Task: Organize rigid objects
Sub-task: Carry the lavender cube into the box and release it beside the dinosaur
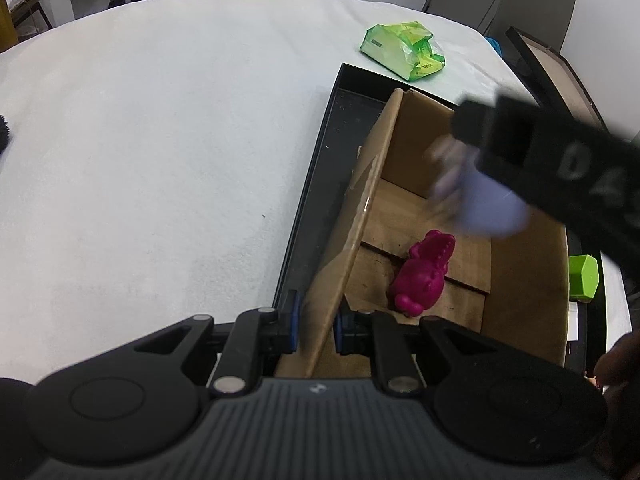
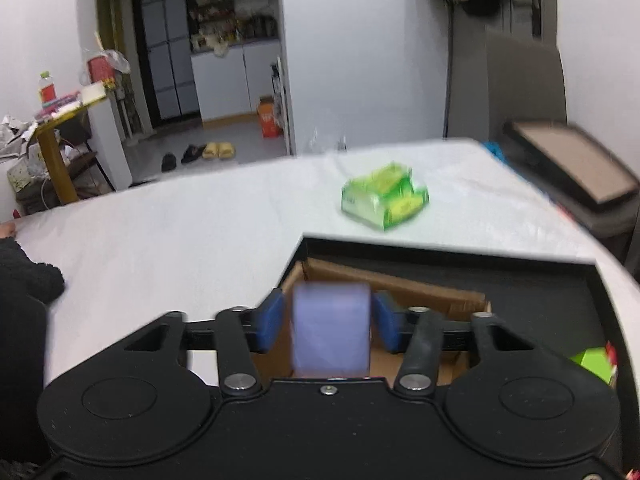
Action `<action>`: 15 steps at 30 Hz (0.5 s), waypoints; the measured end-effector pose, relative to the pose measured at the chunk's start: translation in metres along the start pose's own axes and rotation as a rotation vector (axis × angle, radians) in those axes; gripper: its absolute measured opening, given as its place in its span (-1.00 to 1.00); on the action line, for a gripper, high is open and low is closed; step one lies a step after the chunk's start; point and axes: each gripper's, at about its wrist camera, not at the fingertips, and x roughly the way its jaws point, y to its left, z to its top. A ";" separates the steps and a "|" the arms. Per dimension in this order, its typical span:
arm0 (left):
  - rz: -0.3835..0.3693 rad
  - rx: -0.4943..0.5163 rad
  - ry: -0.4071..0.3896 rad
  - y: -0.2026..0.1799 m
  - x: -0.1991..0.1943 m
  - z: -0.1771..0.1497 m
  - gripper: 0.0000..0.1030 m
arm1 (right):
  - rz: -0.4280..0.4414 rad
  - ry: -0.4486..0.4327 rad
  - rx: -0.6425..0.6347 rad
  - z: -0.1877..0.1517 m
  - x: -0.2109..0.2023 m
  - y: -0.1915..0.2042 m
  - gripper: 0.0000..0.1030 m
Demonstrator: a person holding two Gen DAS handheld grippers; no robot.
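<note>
While clamped on the near wall of the cardboard box [image 1: 520, 280], sat low at the box's corner: left gripper [image 1: 316, 324], one blue pad outside the wall, one inside, both pressed to the cardboard. Stood inside a shallow black tray [image 1: 320, 168] on the white-covered table [image 1: 160, 140], open at the top, flaps of the floor showing.

Held one thing on its floor: a magenta toy animal [image 1: 424, 276], lying near the middle seam. Hung over the box's far half, not on the floor: a lilac block [image 1: 492, 208], gripped from both sides between the blue pads of the right gripper [image 2: 329, 316]. Looked squarish and plain-faced from the right wrist.

Lay in the tray but outside the box, just past its right wall: a green block [image 1: 582, 278]. Rested on the cloth beyond the tray, well apart from it: a crumpled green packet [image 1: 402, 50].

Smeared by motion blur in both views: the lilac block, so no edges or exact shape to read. Covered the box's far right corner in the left wrist view: the right gripper's black body. Cut off by the right gripper's base in its own view: most of the box's floor, the magenta toy with it. Showed only partly at that frame's right edge: the green block.
</note>
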 end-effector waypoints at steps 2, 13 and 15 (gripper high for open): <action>0.006 -0.001 0.006 0.000 0.000 -0.001 -0.70 | -0.005 -0.005 0.002 -0.001 -0.003 -0.002 0.49; 0.058 0.051 -0.012 -0.013 -0.008 0.000 -0.63 | -0.116 0.039 0.137 -0.013 -0.017 -0.036 0.49; 0.076 0.070 -0.013 -0.017 -0.010 -0.001 -0.62 | -0.138 0.029 0.160 -0.015 -0.022 -0.045 0.49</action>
